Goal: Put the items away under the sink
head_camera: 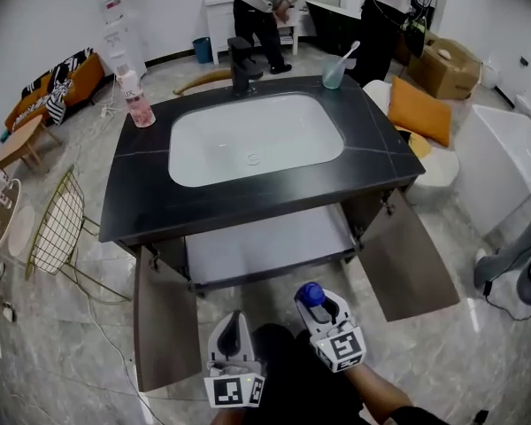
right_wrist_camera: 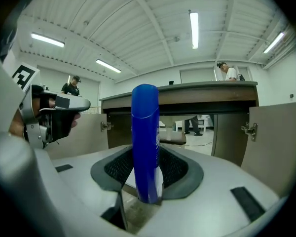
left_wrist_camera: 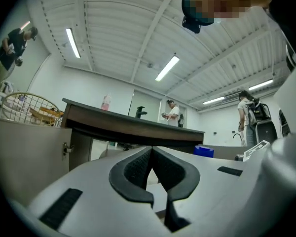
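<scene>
A dark-topped sink cabinet (head_camera: 142, 193) stands in front of me with both lower doors swung open. Its pale inner shelf (head_camera: 265, 242) is bare. My right gripper (head_camera: 319, 306) is shut on an upright blue bottle (head_camera: 311, 294), held low in front of the open cabinet. In the right gripper view the blue bottle (right_wrist_camera: 145, 137) rises between the jaws. My left gripper (head_camera: 234, 321) hangs beside it, shut with nothing in it, pads (left_wrist_camera: 138, 169) touching. On the counter stand a pink bottle (head_camera: 138, 104) at the left and a glass with a toothbrush (head_camera: 334, 73) at the back right.
The left door (head_camera: 164, 321) and right door (head_camera: 407, 259) flank the opening. A black faucet (head_camera: 242, 65) is behind the white basin (head_camera: 257, 135). A gold wire basket (head_camera: 57, 228) stands left, an orange cushion (head_camera: 420, 109) right. People (head_camera: 265, 7) work at the back.
</scene>
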`<act>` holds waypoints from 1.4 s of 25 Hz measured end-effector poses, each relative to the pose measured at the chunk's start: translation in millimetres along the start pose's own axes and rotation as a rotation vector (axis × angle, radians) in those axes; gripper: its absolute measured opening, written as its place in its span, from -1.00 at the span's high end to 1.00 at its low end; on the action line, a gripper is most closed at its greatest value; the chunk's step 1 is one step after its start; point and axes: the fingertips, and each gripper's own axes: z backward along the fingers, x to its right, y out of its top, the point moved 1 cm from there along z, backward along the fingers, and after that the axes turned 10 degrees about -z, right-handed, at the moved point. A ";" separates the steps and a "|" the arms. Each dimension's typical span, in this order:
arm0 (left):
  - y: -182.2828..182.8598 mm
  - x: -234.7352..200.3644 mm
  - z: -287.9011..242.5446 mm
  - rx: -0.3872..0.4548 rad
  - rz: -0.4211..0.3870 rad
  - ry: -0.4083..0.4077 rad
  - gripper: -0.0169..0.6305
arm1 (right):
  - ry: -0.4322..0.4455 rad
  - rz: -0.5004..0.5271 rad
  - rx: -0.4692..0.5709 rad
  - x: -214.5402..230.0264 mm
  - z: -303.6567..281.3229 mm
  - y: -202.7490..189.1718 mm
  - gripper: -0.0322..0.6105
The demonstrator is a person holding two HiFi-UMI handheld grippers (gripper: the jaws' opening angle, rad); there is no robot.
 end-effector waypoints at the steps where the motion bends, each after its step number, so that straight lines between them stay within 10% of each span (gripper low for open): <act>1: -5.5 -0.9 -2.6 0.005 -0.006 -0.004 0.90 | -0.007 -0.007 0.002 2.8 -4.5 -6.1 0.41; 35: -68.2 -65.2 -46.4 -0.012 0.044 0.025 0.90 | -0.173 -0.063 -0.091 110.6 -204.8 -180.5 0.41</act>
